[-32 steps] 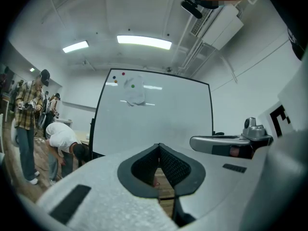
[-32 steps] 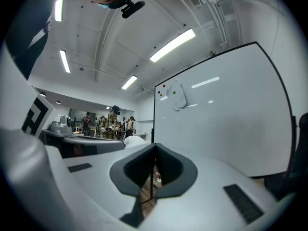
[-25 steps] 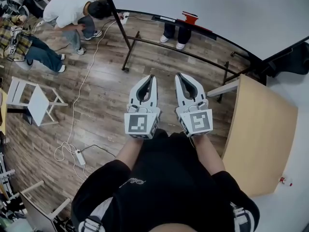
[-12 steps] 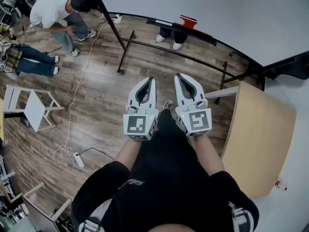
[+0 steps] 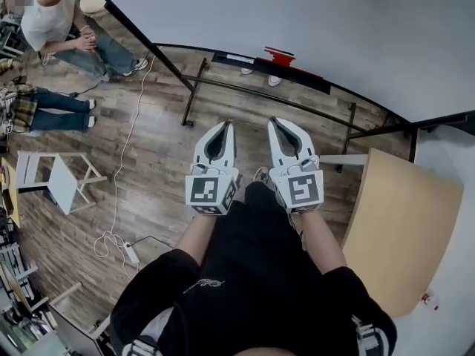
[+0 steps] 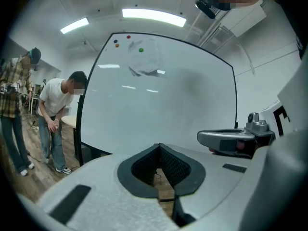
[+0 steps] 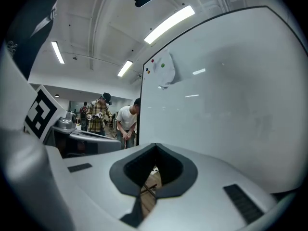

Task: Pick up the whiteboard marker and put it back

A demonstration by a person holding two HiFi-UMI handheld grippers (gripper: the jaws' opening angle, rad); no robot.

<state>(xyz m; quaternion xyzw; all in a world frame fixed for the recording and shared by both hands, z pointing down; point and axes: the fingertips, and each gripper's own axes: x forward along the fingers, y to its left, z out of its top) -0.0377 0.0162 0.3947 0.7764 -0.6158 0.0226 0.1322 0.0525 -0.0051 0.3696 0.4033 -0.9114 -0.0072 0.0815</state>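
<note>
I see no marker that I can name for sure. A black tray (image 5: pixel 297 75) runs along the bottom edge of the whiteboard (image 5: pixel 312 21), with a red object (image 5: pixel 280 55) and a thin white piece (image 5: pixel 239 58) on it. My left gripper (image 5: pixel 230 124) and right gripper (image 5: pixel 273 120) are held side by side in front of the body, pointing at the board, well short of the tray. Both are shut with nothing between the jaws. The left gripper view shows its tips (image 6: pixel 159 146) meeting before the whiteboard (image 6: pixel 159 100). In the right gripper view the tips (image 7: pixel 155 145) also meet, and the whiteboard (image 7: pixel 226 90) fills the right side.
The board's black stand (image 5: pixel 260 95) crosses the wooden floor ahead, with someone's shoes (image 5: pixel 274 81) behind it. A light wooden table (image 5: pixel 401 236) stands at the right. A white stool (image 5: pixel 59 180), a power strip (image 5: pixel 130 253) with its cable, and people (image 5: pixel 56 21) are at the left.
Both grippers have moved forward towards the whiteboard together, still shut. The board and its tray now sit nearer, and the people at the left have slid towards the frame's corner.
</note>
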